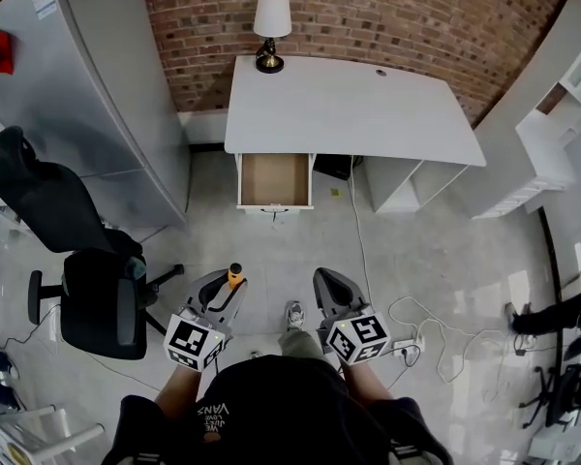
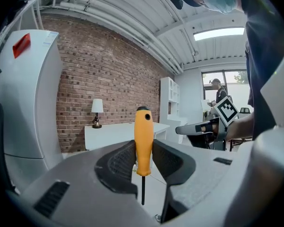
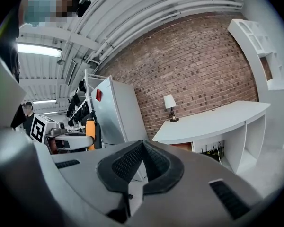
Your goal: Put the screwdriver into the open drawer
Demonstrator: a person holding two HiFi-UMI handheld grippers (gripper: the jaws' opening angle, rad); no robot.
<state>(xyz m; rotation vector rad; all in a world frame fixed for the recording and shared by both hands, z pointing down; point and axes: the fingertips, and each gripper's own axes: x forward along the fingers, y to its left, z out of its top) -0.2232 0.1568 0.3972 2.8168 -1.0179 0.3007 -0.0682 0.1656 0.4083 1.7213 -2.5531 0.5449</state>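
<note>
Between textured left gripper (image 2: pixel 143 151) jaws, orange screwdriver (image 2: pixel 143 134)

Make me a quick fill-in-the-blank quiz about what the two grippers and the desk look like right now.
1. The left gripper grips the screwdriver by its ___ handle.
2. The drawer under the white desk is ___.
3. The right gripper holds ___.
4. Standing on the desk by the brick wall is a ___.
Missing words: orange; open; nothing; lamp.
</note>
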